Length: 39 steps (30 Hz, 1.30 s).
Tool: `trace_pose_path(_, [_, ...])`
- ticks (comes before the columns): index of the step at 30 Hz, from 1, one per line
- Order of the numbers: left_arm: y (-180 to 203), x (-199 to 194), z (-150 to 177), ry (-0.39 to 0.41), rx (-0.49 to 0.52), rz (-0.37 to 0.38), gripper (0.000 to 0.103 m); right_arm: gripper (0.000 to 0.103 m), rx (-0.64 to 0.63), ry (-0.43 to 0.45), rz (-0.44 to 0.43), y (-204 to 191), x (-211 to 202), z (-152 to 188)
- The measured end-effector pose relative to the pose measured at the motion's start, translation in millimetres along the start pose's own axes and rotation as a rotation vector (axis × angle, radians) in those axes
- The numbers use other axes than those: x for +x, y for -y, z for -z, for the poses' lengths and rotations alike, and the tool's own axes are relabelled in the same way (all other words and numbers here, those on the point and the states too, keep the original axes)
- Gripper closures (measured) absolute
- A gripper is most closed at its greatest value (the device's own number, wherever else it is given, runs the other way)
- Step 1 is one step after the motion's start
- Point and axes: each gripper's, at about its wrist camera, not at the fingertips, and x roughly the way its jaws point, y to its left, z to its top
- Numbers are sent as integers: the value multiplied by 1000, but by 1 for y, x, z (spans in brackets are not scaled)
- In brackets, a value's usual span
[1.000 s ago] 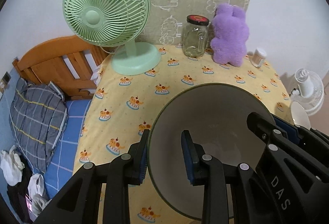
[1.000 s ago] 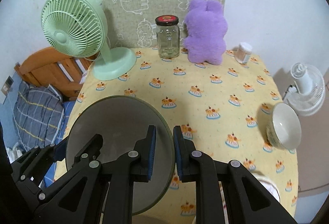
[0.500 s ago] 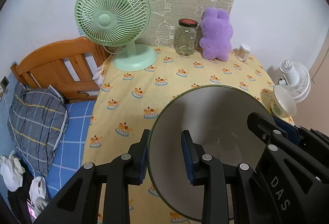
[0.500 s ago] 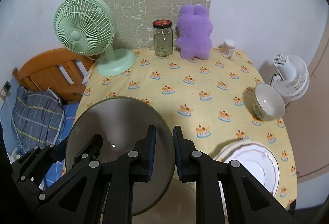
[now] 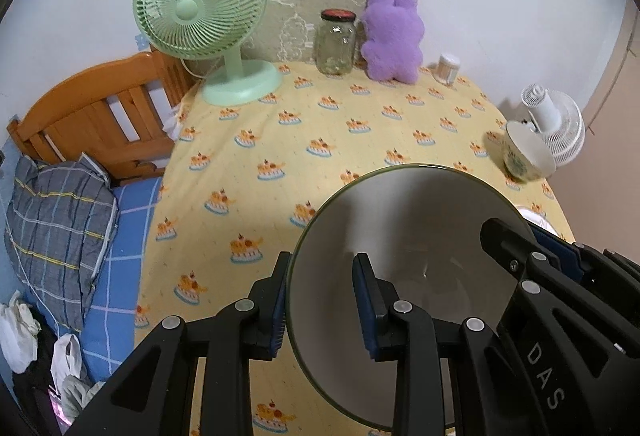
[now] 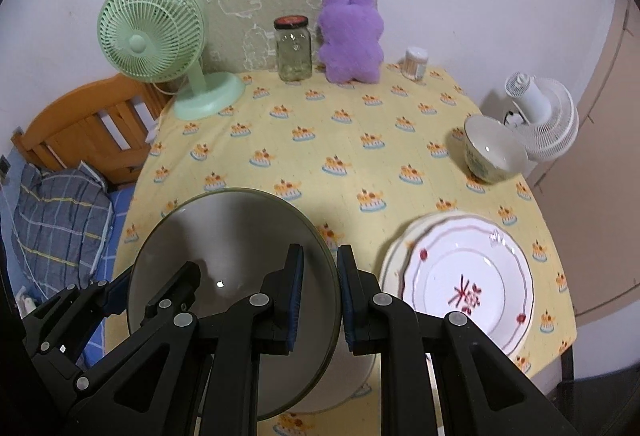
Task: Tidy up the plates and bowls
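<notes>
Both grippers hold one large grey bowl with a green rim [image 5: 416,236] above the near edge of the yellow tablecloth [image 5: 320,131]. My left gripper [image 5: 322,300] is shut on its left rim. My right gripper [image 6: 320,296] is shut on its right rim; the bowl also shows in the right wrist view [image 6: 224,236]. A stack of white plates with red pattern [image 6: 468,284] lies on the table at the near right. A small cream bowl [image 6: 494,151] stands at the right edge, and also shows in the left wrist view [image 5: 524,151].
At the back of the table stand a green fan [image 6: 160,43], a glass jar [image 6: 294,49], a purple plush toy [image 6: 352,35] and a small container [image 6: 416,63]. A white fan [image 6: 540,119] stands beyond the right edge. A wooden bed with a pillow [image 5: 56,220] is at left.
Both grippers have pulled back and up with the grey bowl still held. The table has receded in view, and the stack of plates has come into the right wrist view.
</notes>
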Motion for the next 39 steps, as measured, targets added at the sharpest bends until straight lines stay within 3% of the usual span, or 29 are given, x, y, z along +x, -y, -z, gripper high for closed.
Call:
trace_pose_path(17, [10, 32, 35, -114, 2, 29, 75, 82, 7, -116, 34, 13, 29, 38])
trace_pose_path(30, [21, 54, 39, -186, 10, 48, 75, 82, 2, -171, 60, 24, 51, 40])
trace_pose_path(39, [24, 61, 40, -196, 13, 18, 75, 82, -18, -202, 41, 28, 65, 41])
